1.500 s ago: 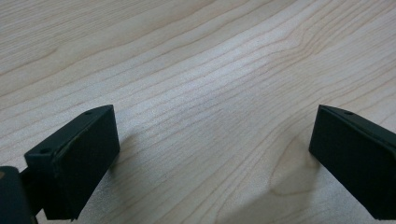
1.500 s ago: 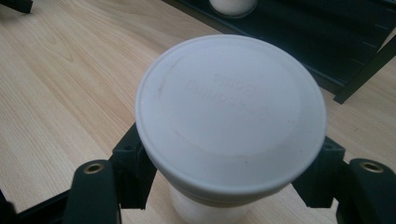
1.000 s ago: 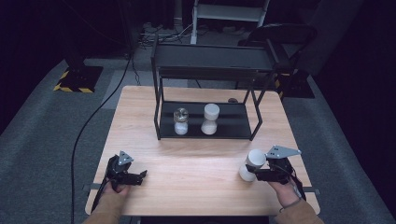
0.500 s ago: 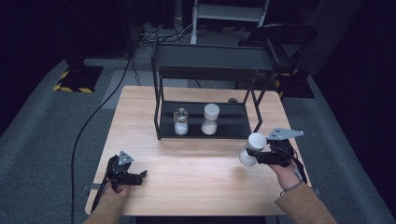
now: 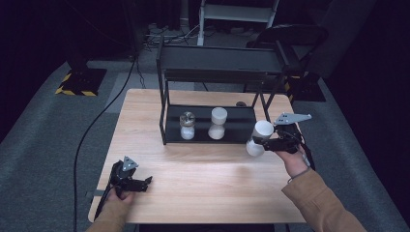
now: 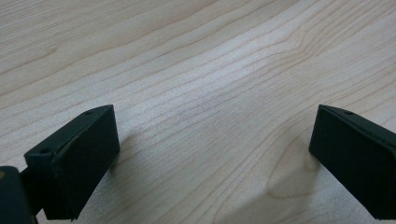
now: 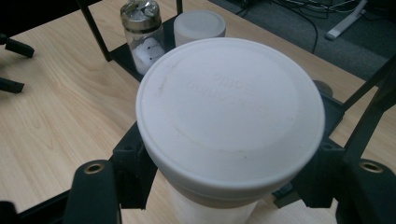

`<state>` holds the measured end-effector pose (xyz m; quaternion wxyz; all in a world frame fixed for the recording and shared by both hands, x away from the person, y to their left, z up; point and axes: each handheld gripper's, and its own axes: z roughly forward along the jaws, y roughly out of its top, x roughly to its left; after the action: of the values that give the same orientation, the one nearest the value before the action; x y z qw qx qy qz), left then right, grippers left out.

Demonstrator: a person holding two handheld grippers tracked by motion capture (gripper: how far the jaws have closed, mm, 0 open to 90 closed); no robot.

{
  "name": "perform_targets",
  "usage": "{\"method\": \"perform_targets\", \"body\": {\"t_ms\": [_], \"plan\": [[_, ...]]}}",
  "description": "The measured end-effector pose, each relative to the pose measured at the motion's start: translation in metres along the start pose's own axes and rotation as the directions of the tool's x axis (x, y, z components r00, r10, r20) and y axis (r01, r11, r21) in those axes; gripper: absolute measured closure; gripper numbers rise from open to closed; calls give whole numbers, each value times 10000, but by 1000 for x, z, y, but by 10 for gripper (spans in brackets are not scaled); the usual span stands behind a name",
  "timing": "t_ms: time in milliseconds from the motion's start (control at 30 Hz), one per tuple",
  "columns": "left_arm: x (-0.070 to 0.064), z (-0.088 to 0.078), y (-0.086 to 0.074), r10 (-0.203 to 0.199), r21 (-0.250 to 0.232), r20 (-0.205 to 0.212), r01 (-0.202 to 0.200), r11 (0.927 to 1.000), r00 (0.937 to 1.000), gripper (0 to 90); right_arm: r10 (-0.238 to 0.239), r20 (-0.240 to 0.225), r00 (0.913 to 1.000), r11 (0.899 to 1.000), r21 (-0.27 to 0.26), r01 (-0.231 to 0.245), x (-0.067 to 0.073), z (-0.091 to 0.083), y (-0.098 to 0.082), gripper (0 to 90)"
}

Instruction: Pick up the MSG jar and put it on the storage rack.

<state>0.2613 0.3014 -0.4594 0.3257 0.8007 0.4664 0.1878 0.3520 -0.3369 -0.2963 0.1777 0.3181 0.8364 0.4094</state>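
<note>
The white jar's [image 7: 229, 121] lid hides its body and the right gripper's [image 7: 224, 186] pads in the right gripper view. Lettering on that lid is too faint to read. The shaker's [image 5: 187, 125] contents are too small to tell.

Overhead table [image 5: 203, 193] view; two close tool cameras

1. We see a light wooden rectangular table [image 5: 203, 174] filling the middle of the high view.
2. At its upper centre stands a black metal two-tier rack [image 5: 212, 92].
3. On the rack's lower shelf, left of centre, stands a clear glass shaker with a metal cap [image 5: 186, 125].
4. Just right of it stands a white hourglass-shaped container [image 5: 217, 123].
</note>
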Motion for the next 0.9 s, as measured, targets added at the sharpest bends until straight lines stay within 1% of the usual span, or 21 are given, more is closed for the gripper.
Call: {"method": "perform_targets", "body": {"t_ms": [100, 233, 433, 700, 867, 900], "plan": [[0, 0, 0, -5, -6, 2, 5, 10000, 10000, 12, -15, 55, 10000, 10000, 5, 15, -2, 5, 6, 338], [0, 0, 0, 7, -3, 12, -7, 10000, 10000, 12, 85, 133, 9999, 10000, 14, -85, -8, 14, 12, 338], [0, 0, 0, 3, 7, 18, -3, 10000, 10000, 12, 178, 328, 9993, 9997, 189, -184, -17, 27, 22, 338], [0, 0, 0, 7, 5, 20, -7, 10000, 10000, 12, 370, 437, 9984, 9990, 234, -380, -25, 47, 28, 338], [0, 0, 0, 14, 6, 26, -14, 10000, 10000, 12, 286, 554, 9981, 9984, 481, -313, -26, 64, 31, 338], [0, 0, 0, 19, 5, 28, -19, 10000, 10000, 12, 339, 566, 9978, 9981, 499, -367, -26, 66, 31, 338]]}}
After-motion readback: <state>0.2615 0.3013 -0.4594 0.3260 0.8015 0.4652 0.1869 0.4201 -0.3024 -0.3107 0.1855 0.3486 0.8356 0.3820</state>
